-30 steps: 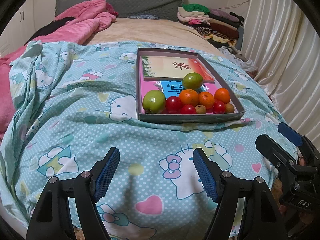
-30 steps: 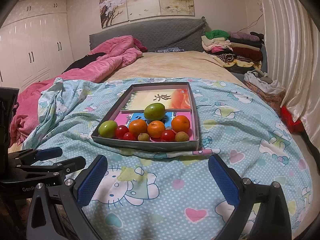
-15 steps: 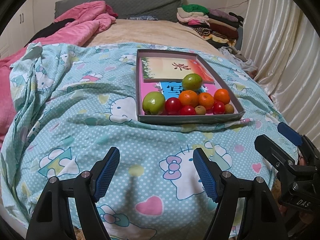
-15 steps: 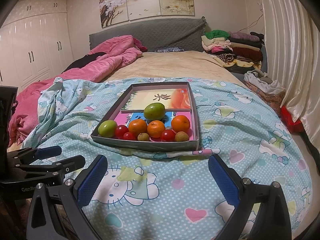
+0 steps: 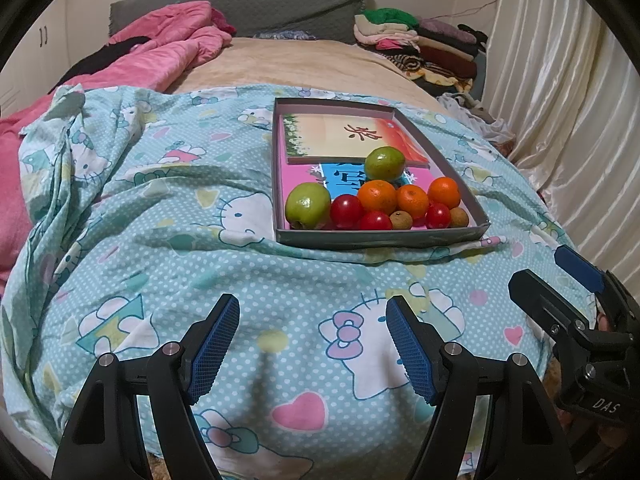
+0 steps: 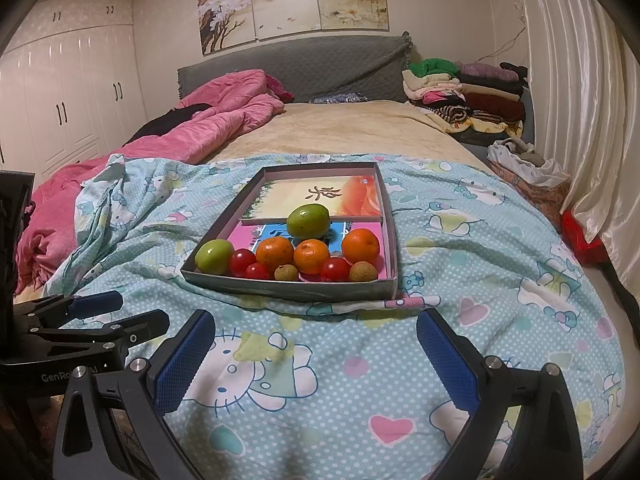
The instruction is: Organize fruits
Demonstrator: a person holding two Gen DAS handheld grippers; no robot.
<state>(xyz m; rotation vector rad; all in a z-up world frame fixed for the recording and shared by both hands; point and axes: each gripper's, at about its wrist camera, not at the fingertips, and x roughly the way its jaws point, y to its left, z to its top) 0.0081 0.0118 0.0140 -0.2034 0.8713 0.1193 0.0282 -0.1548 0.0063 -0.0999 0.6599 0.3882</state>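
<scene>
A shallow grey box [image 5: 380, 238] [image 6: 288, 290] lies on the blue Hello Kitty bedsheet [image 5: 160, 272]. Its near end holds two green fruits [image 5: 308, 205] [image 6: 308, 221], three oranges [image 5: 377, 197], red tomatoes [image 5: 347, 211] and small brown longans [image 5: 401, 220]. A printed card [image 5: 344, 136] fills its far end. My left gripper [image 5: 312, 344] is open and empty, short of the box. My right gripper [image 6: 316, 360] is open and empty too, and shows at the right of the left wrist view [image 5: 560, 280].
A pink quilt [image 6: 216, 120] lies bunched at the back left. Folded clothes [image 6: 464, 96] are stacked at the back right by the curtain [image 6: 580, 80]. White wardrobes [image 6: 68, 92] stand at the left. The grey headboard [image 6: 296, 64] is behind.
The left wrist view has shifted slightly, the bed sliding a little down and right. Both grippers stay open and the fruits have not moved.
</scene>
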